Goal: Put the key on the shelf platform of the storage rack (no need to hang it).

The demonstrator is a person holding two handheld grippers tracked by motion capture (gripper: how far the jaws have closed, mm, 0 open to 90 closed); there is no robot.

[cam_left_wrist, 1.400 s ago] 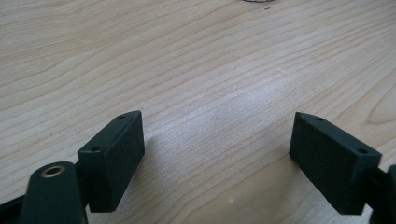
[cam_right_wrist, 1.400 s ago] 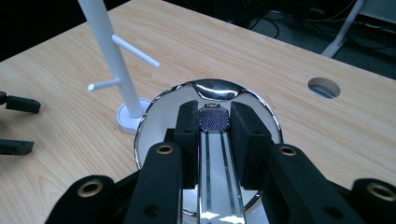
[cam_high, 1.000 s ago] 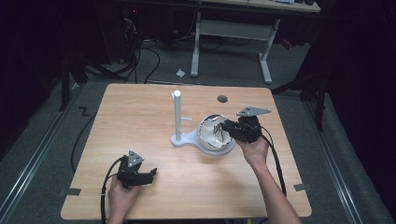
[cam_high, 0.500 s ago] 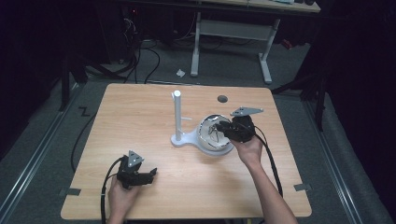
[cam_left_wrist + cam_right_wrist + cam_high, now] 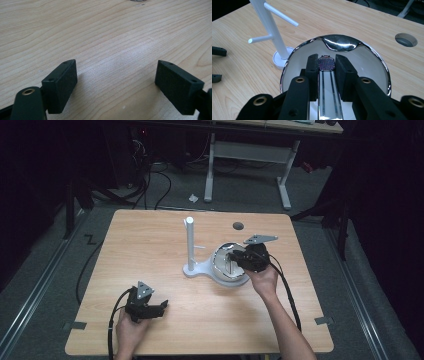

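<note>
Dim room, cables on the grey floor, and a pale wooden table (image 5: 150,245) taking the centre of the high view. Right of centre, the right gripper (image 5: 326,75) is clenched on a flat shiny metal strip (image 5: 329,100) with a small mesh-patterned tab at its tip, jaws pinching it from both sides. The strip runs straight out along the jaws, its long axis pointing into the chrome bowl (image 5: 372,62) directly under and ahead of them. Just past the bowl's rim, toward the upper left of the right gripper view, stands the white pegged stand (image 5: 190,245), its base touching the bowl. What the strip actually is, I can't tell. Down at the lower left of the high view, the left gripper (image 5: 116,82) rests released, jaws wide over bare wood, well apart from everything. The right hand looks nearer by far.
</note>
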